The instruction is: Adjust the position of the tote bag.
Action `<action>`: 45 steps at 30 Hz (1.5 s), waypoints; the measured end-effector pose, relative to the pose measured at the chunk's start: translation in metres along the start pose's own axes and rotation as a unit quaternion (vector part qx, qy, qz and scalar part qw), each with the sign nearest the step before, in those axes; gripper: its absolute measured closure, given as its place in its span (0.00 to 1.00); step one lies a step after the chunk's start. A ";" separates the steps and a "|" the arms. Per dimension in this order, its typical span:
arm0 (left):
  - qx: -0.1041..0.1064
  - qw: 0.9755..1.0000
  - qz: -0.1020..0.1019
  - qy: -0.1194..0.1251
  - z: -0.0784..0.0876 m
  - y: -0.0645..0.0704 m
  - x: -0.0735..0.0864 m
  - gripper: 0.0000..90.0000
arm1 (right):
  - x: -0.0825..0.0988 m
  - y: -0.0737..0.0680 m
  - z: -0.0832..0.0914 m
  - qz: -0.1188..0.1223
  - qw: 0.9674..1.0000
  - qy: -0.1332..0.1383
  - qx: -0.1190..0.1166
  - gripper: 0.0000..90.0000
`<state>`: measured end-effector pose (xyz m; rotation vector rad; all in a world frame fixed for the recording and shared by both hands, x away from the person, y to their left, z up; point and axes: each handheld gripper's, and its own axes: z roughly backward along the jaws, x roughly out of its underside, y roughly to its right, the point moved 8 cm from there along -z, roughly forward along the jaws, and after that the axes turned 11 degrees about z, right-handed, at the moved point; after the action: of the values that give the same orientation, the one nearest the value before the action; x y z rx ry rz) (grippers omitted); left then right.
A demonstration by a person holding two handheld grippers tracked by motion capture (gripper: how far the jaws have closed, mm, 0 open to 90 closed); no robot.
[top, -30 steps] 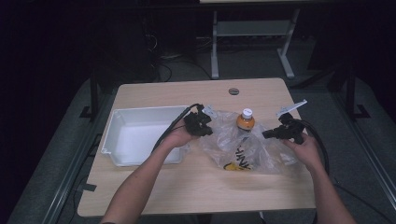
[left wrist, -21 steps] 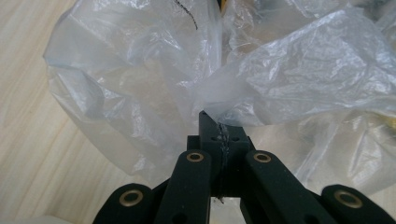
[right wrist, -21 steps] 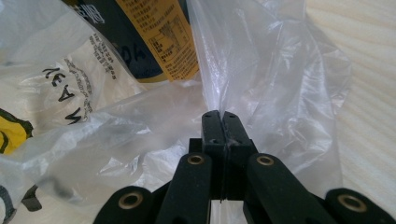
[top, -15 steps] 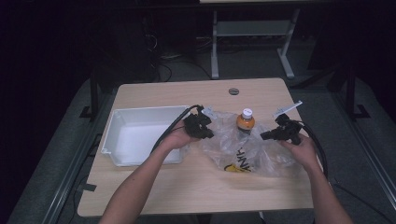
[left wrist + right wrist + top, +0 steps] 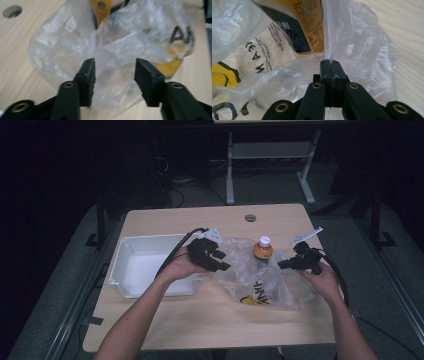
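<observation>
The pale wood-grain rectangular table (image 5: 210,320) has a round cable hole (image 5: 250,217) near its 12 o'clock edge. At the table's 9 o'clock sits a white, smooth-walled rectangular plastic tub (image 5: 131,251). At about 3 o'clock from the tub lies a crinkled, clear thin plastic bag (image 5: 280,287) printed with a yellow patch and black letters, of which "AN" reads in the left gripper view. In the bag's mouth stands an orange drink bottle with a white cap (image 5: 262,249); its yellow label carries fine print too small to read.

The black left gripper (image 5: 218,261) hovers at the bag's 9 o'clock edge; its ribbed jaws have just been opening and stand apart, loose film lying between them without being pinched. The black right gripper (image 5: 283,265), at the bag's 3 o'clock side, has its jaws pressed together on a fold of the film.
</observation>
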<state>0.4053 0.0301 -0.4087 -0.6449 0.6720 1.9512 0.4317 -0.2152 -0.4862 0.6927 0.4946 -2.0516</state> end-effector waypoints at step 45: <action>-0.059 0.989 -0.044 -0.126 -0.079 0.037 0.050 0.99 | 0.016 0.005 -0.028 -0.021 0.999 -0.048 -0.002 0.99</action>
<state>0.3646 -0.0090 -0.4920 -0.4795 0.3691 1.9585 0.4365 -0.2119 -0.5180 0.5832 0.4621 -2.1112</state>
